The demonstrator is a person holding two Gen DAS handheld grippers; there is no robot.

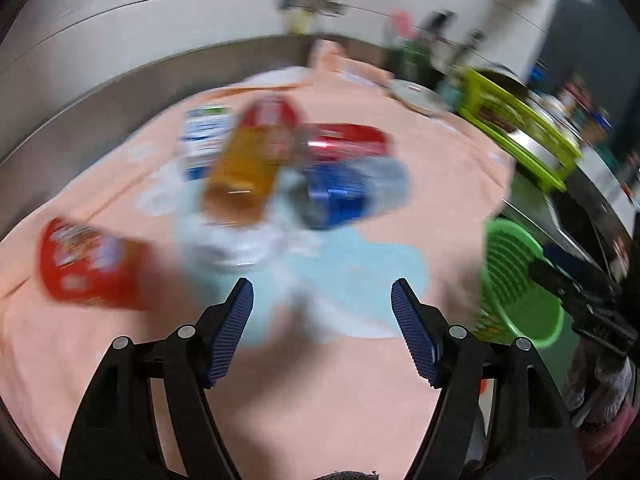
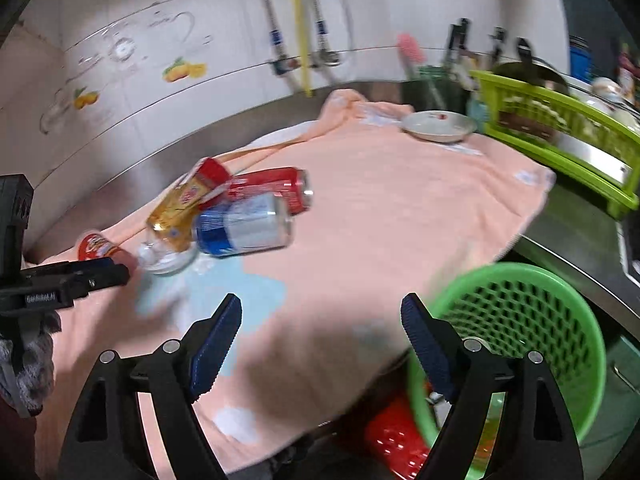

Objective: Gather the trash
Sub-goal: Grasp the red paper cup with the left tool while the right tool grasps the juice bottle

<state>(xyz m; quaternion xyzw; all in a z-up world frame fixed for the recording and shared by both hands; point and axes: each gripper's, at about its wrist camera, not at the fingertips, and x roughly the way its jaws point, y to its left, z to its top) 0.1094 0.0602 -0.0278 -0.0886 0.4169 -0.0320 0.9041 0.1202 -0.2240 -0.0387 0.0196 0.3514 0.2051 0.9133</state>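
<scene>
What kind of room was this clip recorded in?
Most likely a home kitchen: tiled wall with fruit decals, a green dish rack holding cookware, and a steel counter under the pink cloth.

Both cameras sit just behind their own gripper and look forward and down along its two fingers at the counter, which a peach towel [image 2: 380,216] covers. The left wrist view is close above the towel and faces the tiled wall; it is blurred, and the heap of cans [image 1: 344,168] lies near, in the middle. The right wrist view looks from the right, a little farther back, with the same cans [image 2: 248,216] to its left. Both views share the cans, the towel, the green basket [image 2: 520,320] at the counter edge and the green rack [image 2: 560,132]. Each view also catches the other gripper at its side: the right gripper [image 1: 580,300] and the left gripper [image 2: 108,276].
</scene>
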